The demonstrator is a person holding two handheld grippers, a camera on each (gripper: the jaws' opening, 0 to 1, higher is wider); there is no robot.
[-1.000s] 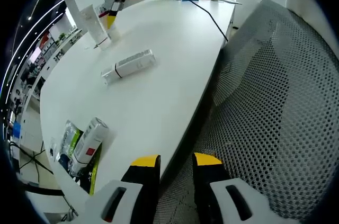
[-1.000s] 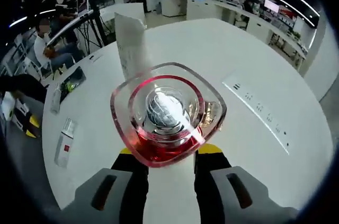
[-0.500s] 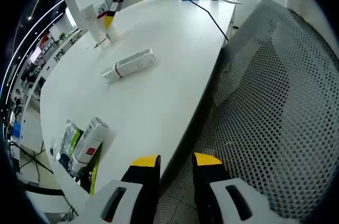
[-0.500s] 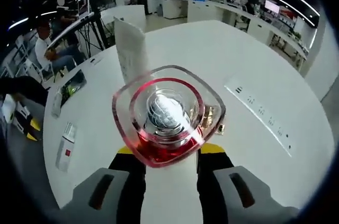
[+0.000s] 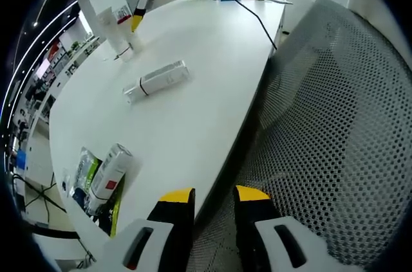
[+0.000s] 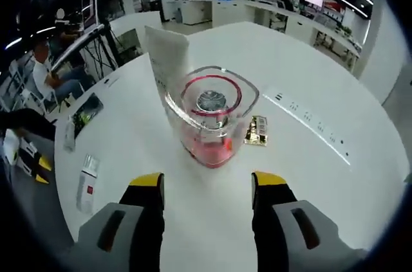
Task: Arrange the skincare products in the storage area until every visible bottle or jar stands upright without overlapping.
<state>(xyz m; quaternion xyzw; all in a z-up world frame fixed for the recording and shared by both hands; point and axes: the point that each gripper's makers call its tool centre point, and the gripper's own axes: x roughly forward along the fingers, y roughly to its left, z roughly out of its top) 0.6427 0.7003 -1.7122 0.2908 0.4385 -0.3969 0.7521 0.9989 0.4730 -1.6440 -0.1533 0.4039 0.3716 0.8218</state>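
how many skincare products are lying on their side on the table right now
2: a white tube lying mid-table, and a second tube near the table's edge beside a green packet. Others may be hidden.

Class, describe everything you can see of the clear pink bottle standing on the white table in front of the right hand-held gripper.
The pink bottle looks like clear glass or plastic with a rounded-square shoulder, a red ring around its top and a shiny silver cap in the middle. Pink liquid or tint shows in its lower part. It stands upright on the white table, just in front of a tall white tube, with a small gold packet beside it. The right hand-held gripper is open and apart from it.
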